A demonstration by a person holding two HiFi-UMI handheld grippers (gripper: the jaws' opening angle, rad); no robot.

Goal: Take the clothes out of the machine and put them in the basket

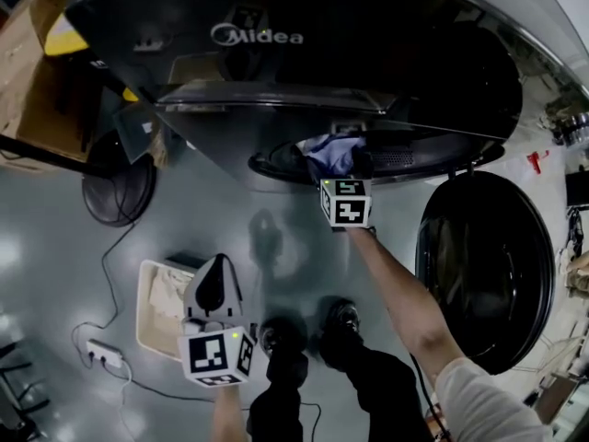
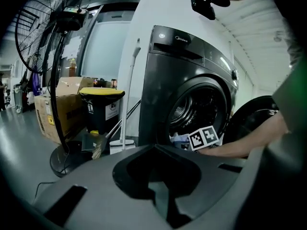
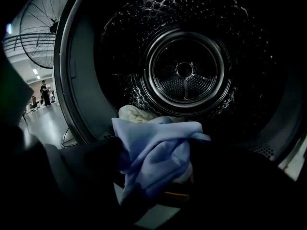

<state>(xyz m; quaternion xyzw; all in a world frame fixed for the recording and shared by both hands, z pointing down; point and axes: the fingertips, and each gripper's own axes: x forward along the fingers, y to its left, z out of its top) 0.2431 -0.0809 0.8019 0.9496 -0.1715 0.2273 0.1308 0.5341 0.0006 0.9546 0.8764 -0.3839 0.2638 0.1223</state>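
Pale blue crumpled cloth [image 3: 158, 147] is lying at the front lip of the dark steel washing-machine drum [image 3: 184, 71]. With nothing pinching it, it is likely risking a slide back inside, or a drop onto the floor short of the cream rectangular basket [image 1: 144, 302]. By the basket's rim, the left hand-held gripper [image 1: 213, 282] is hovering closed and empty. Farther off, the right hand-held gripper [image 3: 156, 181] is gaping fully wide, its jaws flanking the cloth.
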